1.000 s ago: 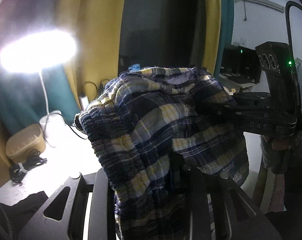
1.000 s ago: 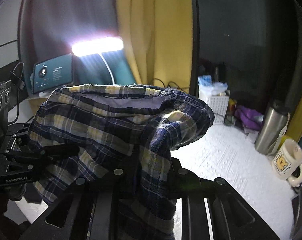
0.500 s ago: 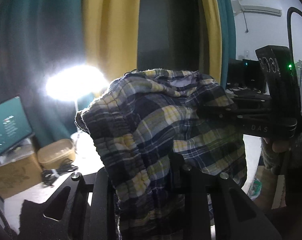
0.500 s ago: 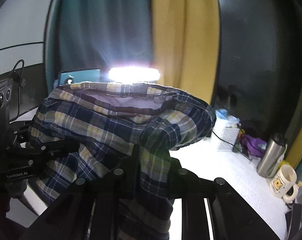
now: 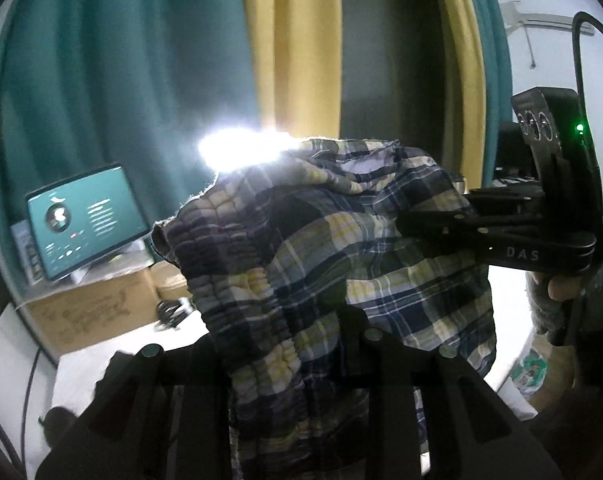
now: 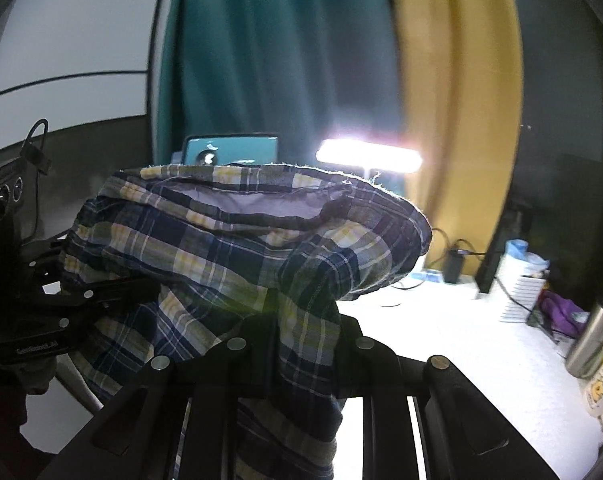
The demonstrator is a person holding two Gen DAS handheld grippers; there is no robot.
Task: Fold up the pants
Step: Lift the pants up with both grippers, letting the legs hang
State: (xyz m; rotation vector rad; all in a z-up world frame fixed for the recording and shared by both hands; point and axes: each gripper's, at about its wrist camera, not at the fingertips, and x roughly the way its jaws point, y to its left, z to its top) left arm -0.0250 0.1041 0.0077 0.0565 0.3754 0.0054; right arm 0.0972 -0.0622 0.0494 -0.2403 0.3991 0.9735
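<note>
The plaid pants (image 5: 321, 248), navy, yellow and white with a ruched waistband, hang bunched in the air between both grippers. My left gripper (image 5: 301, 320) is shut on the waistband edge. It also shows in the right wrist view (image 6: 113, 292) at the left, clamped on the cloth. My right gripper (image 6: 301, 320) is shut on another part of the pants (image 6: 241, 240). It shows in the left wrist view (image 5: 413, 228) at the right, its fingertips buried in the fabric. The lower cloth is hidden behind the gripper bodies.
A white table (image 6: 481, 360) lies below. On it are a steel flask (image 6: 593, 336), a mug (image 6: 601, 392), a white box (image 6: 519, 284), a cardboard box (image 5: 89, 312) and a lit screen (image 5: 81, 224). A bright lamp (image 6: 369, 156) and teal and yellow curtains stand behind.
Both grippers have risen and swung with the pants held between them. The background has slid sideways: the lamp and screen now sit near the middle. The grip on the cloth is unchanged.
</note>
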